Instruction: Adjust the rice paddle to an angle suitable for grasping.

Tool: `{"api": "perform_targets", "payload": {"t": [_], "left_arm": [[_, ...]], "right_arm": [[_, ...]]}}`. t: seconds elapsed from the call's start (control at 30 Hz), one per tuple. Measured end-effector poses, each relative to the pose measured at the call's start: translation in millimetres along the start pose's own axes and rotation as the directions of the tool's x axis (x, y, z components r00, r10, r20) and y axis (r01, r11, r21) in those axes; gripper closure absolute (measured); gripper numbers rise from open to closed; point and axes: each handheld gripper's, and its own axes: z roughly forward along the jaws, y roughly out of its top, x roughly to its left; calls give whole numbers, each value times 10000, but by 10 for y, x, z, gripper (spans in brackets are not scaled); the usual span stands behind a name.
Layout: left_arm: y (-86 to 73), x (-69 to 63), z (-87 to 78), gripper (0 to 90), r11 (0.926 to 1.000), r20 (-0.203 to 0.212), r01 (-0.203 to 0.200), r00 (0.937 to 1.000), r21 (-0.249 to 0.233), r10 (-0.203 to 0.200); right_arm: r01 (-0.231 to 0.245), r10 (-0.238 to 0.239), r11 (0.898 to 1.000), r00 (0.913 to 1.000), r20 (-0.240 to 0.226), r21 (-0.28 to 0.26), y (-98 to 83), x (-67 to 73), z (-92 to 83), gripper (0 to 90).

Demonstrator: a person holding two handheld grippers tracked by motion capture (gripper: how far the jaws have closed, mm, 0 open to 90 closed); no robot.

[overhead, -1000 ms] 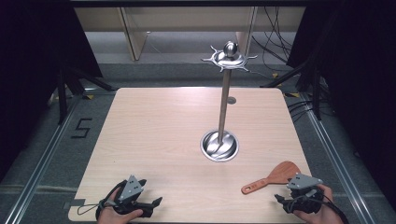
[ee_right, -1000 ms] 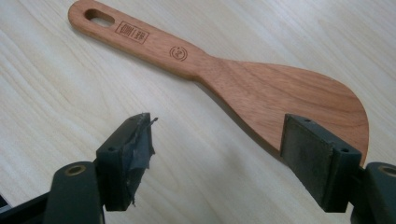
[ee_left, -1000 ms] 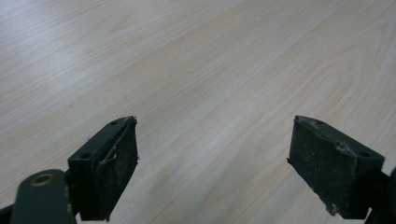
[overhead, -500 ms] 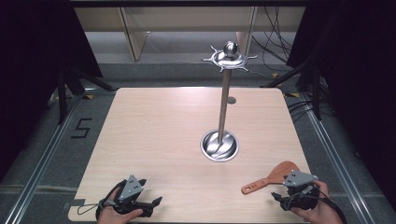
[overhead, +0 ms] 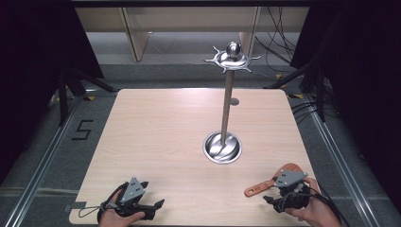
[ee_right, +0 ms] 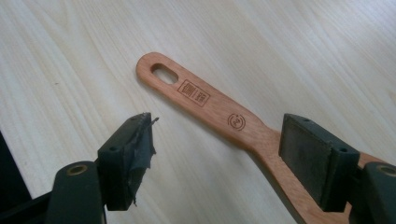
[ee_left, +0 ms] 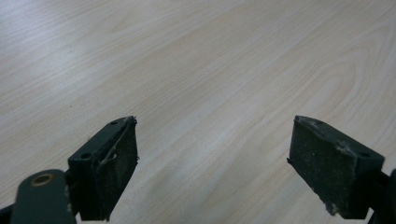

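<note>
A wooden spatula (overhead: 261, 186) lies flat near the table's front right corner, its holed handle end pointing left. My right gripper (overhead: 273, 193) hovers over its blade end, held by a hand. In the right gripper view this gripper (ee_right: 219, 135) is open; the spatula handle (ee_right: 205, 100) runs slantwise between the jaws and passes under the right pad (ee_right: 310, 156). My left gripper (overhead: 152, 194) rests at the front left, open, with bare table wood between its jaws (ee_left: 212, 135). A steel stand (overhead: 227, 106) rises from a round base (overhead: 222, 147) to a hooked top disc (overhead: 231, 60).
The wooden table (overhead: 161, 132) is bare wood across its left and middle. A small hole (overhead: 234, 101) sits behind the stand. The front edge runs just below both hands. Dark stands and cables (overhead: 302, 80) flank the table on the floor.
My right gripper has shifted left and slightly forward over the spatula's blade end. The left gripper and the spatula have stayed put.
</note>
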Motion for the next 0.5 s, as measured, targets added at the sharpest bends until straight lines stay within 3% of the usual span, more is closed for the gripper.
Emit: {"api": "perform_targets", "payload": {"t": [0.1,0.2,0.23,0.3,0.33,0.37,0.43,0.47,0.5], "left_arm": [[4,-9,5,148,9999,90,94,9999,-105,-93],[5,1,-1,148,9999,84,-125,9999,-66,125],[-3,-5,4,148,9999,12,94,10000,-55,-94],[3,-5,0,148,9999,-74,1,10000,-116,-2],[8,-1,2,148,9997,42,-171,9998,-198,172],[13,26,-8,148,9986,10,-533,9986,10,533],[8,-3,6,148,9997,39,-113,9999,-236,114],[10,8,-2,148,9995,21,-279,9996,-151,279],[8,11,11,148,9990,47,-311,9995,-310,312]], "right_arm": [[52,-51,9999,10000,-74,137,45,-2,58,274],[179,-175,9995,9997,-177,277,79,-1,102,277],[285,-278,9991,9994,-223,320,89,-6,114,278],[308,-297,9987,9992,-284,397,107,-9,137,278],[143,-126,9985,9994,-328,534,122,-5,140,278],[209,-189,9983,9991,-379,536,130,-12,152,278],[448,-431,9979,9984,-367,469,148,-38,186,279],[544,-528,9972,9981,-325,504,154,-53,195,281],[261,-240,9980,9990,-371,581,158,-42,191,283]]}}
